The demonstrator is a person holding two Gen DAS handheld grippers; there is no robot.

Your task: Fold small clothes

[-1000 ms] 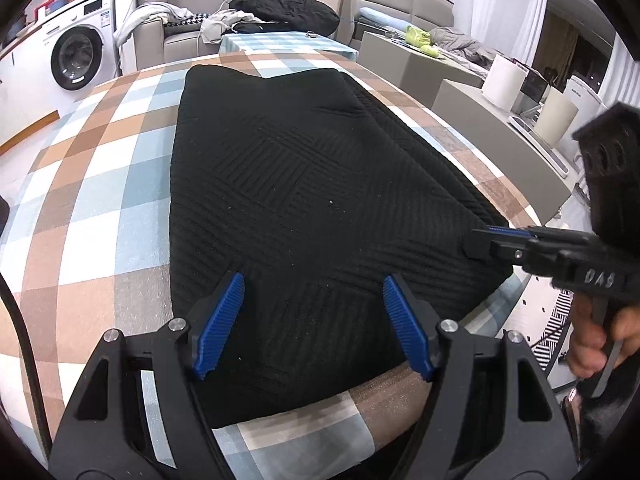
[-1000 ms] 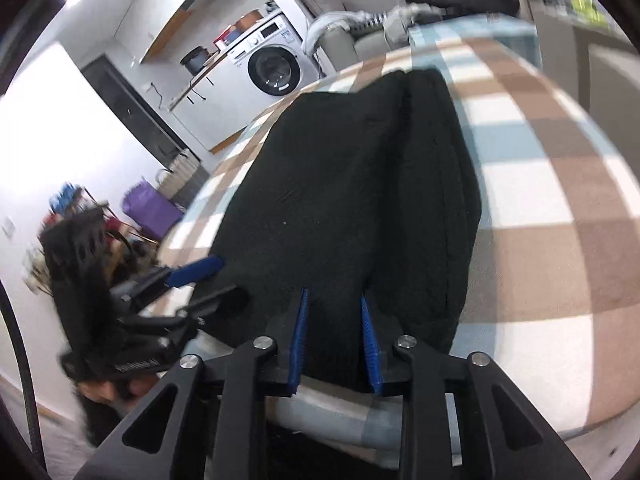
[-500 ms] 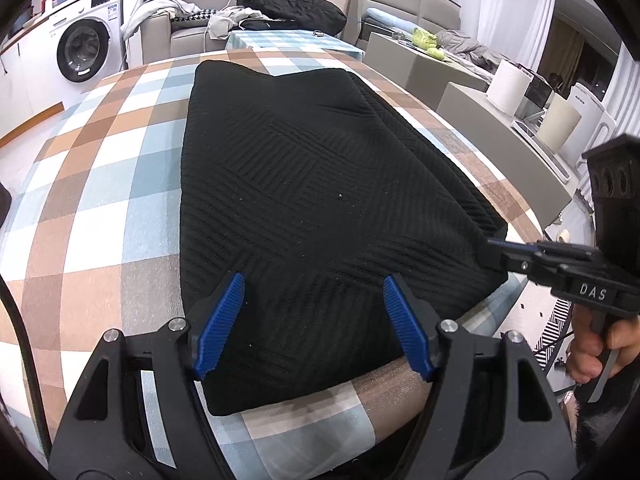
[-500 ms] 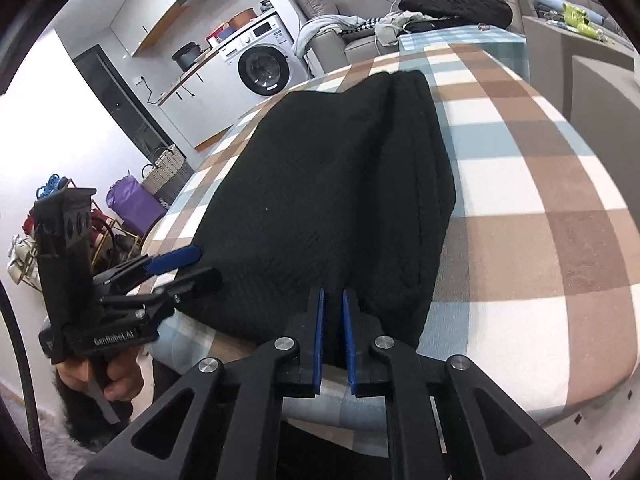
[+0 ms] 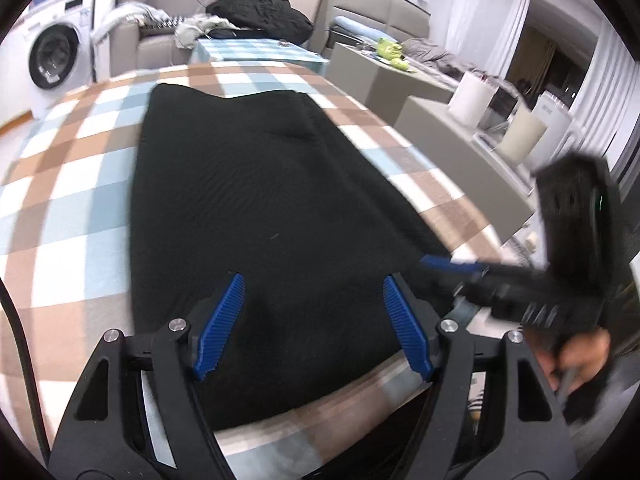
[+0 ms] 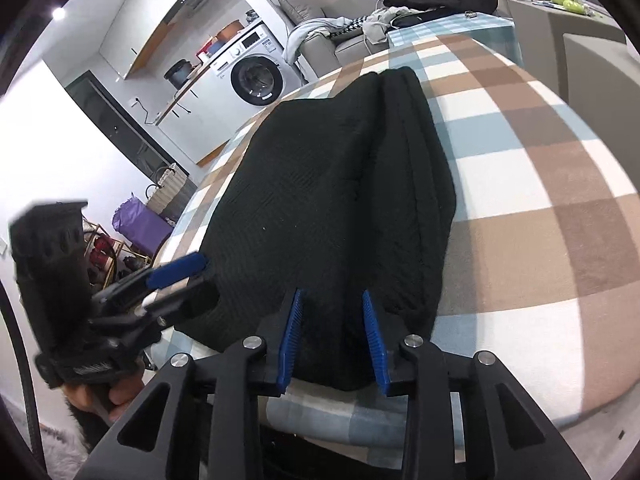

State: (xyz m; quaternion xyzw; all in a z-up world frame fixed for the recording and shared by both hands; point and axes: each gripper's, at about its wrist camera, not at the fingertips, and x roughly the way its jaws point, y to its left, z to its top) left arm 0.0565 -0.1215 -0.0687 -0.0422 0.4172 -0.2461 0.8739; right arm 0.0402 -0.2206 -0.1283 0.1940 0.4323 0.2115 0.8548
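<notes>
A black knitted garment (image 5: pixel 256 200) lies folded lengthwise on the checked tablecloth (image 5: pixel 68 200); it also shows in the right wrist view (image 6: pixel 336 200). My left gripper (image 5: pixel 312 320) is open over the garment's near hem, holding nothing. My right gripper (image 6: pixel 332 336) is open, its blue pads on either side of the garment's near right corner, not clamped. The right gripper shows blurred in the left wrist view (image 5: pixel 452 268) at that corner. The left gripper shows in the right wrist view (image 6: pixel 180 276) at the near left corner.
The round table's near edge (image 6: pixel 360 412) is just below the hem. A washing machine (image 5: pixel 52 56), a sofa with piled clothes (image 5: pixel 256 12) and grey cabinets (image 5: pixel 440 120) stand beyond the table. Bare cloth lies on both sides of the garment.
My right gripper was shut on the garment's corner half a second ago and has opened. The left gripper stayed open and shifted a little over the hem.
</notes>
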